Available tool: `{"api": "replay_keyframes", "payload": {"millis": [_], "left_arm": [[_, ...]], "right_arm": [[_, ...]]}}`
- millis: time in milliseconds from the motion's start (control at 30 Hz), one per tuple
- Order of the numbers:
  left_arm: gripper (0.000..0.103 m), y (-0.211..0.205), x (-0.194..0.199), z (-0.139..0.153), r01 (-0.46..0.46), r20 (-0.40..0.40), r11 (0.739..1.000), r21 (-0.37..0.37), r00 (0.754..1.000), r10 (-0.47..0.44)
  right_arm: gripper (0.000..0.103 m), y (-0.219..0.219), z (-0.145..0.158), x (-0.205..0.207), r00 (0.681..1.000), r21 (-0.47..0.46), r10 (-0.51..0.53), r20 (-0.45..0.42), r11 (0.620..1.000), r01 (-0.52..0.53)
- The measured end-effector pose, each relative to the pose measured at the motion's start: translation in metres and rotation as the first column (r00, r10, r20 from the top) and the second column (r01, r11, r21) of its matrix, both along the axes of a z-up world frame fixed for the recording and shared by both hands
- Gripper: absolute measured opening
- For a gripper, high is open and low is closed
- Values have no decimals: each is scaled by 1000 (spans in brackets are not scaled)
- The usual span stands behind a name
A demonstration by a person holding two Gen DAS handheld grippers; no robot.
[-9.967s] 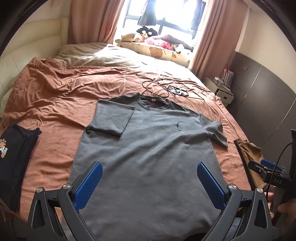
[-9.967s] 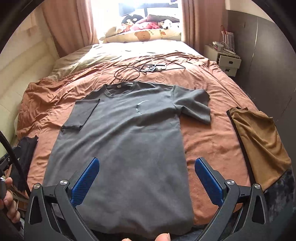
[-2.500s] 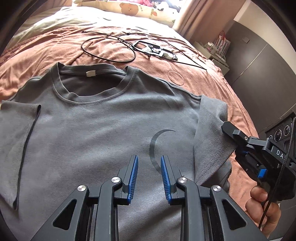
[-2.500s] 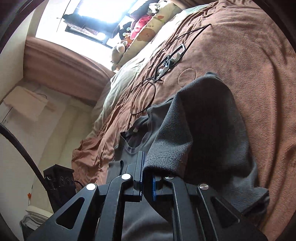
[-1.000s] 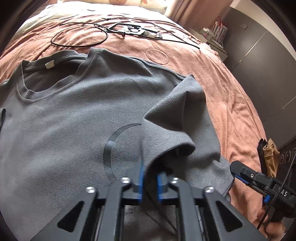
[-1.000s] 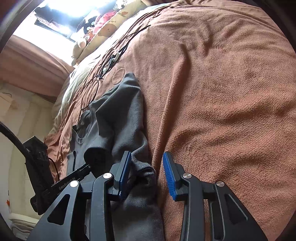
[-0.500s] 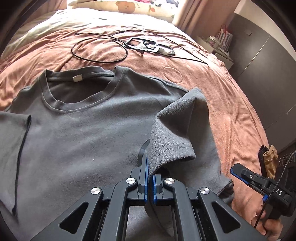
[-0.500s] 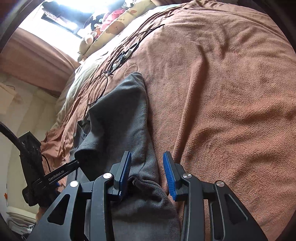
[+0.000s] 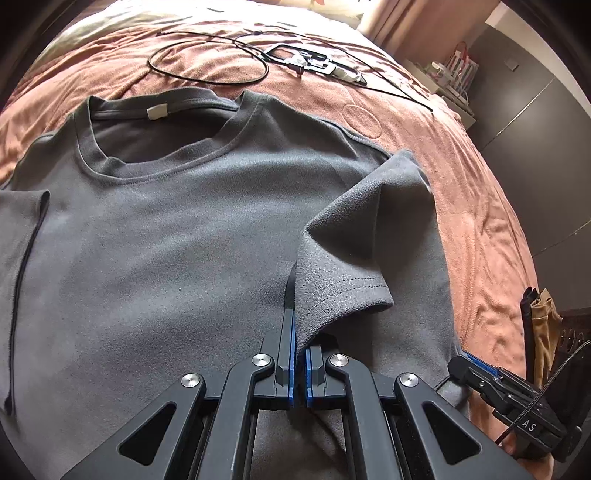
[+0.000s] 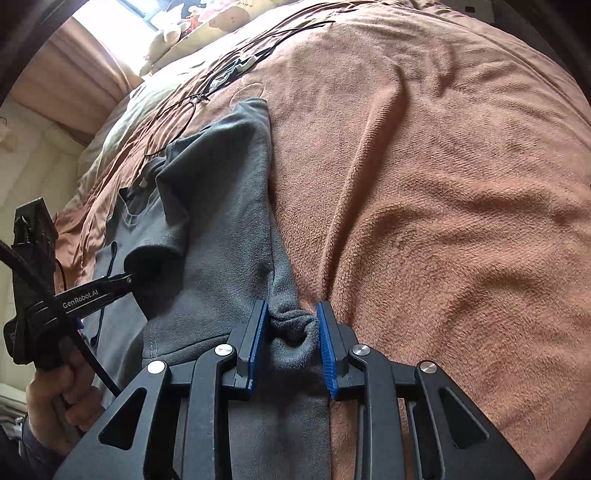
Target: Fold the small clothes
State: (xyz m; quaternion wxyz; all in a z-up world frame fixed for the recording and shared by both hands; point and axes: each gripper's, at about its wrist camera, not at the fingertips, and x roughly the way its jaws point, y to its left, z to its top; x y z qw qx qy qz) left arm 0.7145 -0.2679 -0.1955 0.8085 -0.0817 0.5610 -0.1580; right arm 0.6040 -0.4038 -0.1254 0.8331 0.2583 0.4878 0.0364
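A wide bed takes up nearly all of both views, covered by a rust-brown fleece blanket [image 9: 461, 192] that lies in soft wrinkles; a paler cream sheet [image 10: 122, 125] shows toward the head of the bed, where cushions with a bear print [image 10: 221, 18] sit under a bright window hung with pinkish-tan curtains [image 10: 74, 70]. Dark panelled wardrobe doors [image 9: 535, 110] stand along the far side, with a small white bedside unit [image 9: 450, 81] in front of them, and a tan garment [image 9: 543, 332] lies at the blanket's edge. Black cables [image 9: 207, 62] loop across the blanket beyond the shirt's collar. The grey T-shirt [image 9: 147, 240] lies flat, front up, in the middle of the blanket, with a small white neck tag [image 9: 157, 110] too small to read. The left gripper [image 9: 300, 354] is clamped tight on the hem of the shirt's sleeve [image 9: 351, 258], which is lifted and folded in over the chest. The right gripper [image 10: 291, 339] sits at the shirt's side edge with a bunched fold of grey cloth between its blue pads [image 10: 256, 336]; its jaws have just been closing and stand narrow, with the cloth filling the gap and touching both pads. In the right wrist view the other tool's finger reads "GenRobot.AI" [image 10: 79, 295], and a hand [image 10: 55, 398] grips its handle; in the left wrist view the letters "AS" [image 9: 529, 426] show on the other tool.
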Motion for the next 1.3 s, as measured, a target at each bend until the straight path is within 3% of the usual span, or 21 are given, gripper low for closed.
{"api": "replay_keyframes", "payload": {"millis": [167,267,333,400,667,833,933,1033,1067,1100,1133,1200,1300], "left_arm": [[6,3,-3,2,-1,-16,1000,4,1000,1],[22,10,-3,10,-22,0,1000,-5,1000,22],[40,15,-4,19,-42,29,999,-20,999,43],[47,17,-4,28,-57,67,998,-8,996,57],[47,-11,2,39,46,125,999,-19,991,-43],[47,-46,4,16,110,96,993,41,989,-114],[47,-57,7,-1,112,83,987,117,989,-122],[45,-59,9,-7,109,100,984,139,987,-123],[41,-60,10,-7,106,106,983,146,987,-122],[23,-59,11,-7,98,110,981,169,987,-117],[13,-57,13,-6,92,107,980,179,988,-112],[10,-48,17,-1,89,100,986,141,990,-104],[10,-35,21,13,64,134,987,149,987,-85]], "right_arm": [[26,-5,19,-21,998,-3,-35,47,999,35],[26,-4,16,-30,998,21,-37,49,999,36],[26,-3,14,-31,997,27,-49,51,998,48],[26,-2,16,-30,996,41,-51,79,998,48],[26,0,10,-21,995,67,-33,95,997,27],[26,-10,6,-19,995,88,-45,92,995,37],[26,-15,6,-20,994,101,-56,93,994,47],[26,-18,7,-18,993,107,-62,99,993,51],[26,-18,7,-18,993,108,-63,101,993,52],[26,-17,7,-18,993,109,-64,103,993,53],[26,-17,7,-17,992,108,-66,105,993,55],[26,-17,7,-17,992,105,-68,109,993,57],[26,-15,8,-16,992,62,-70,103,996,64]]}}
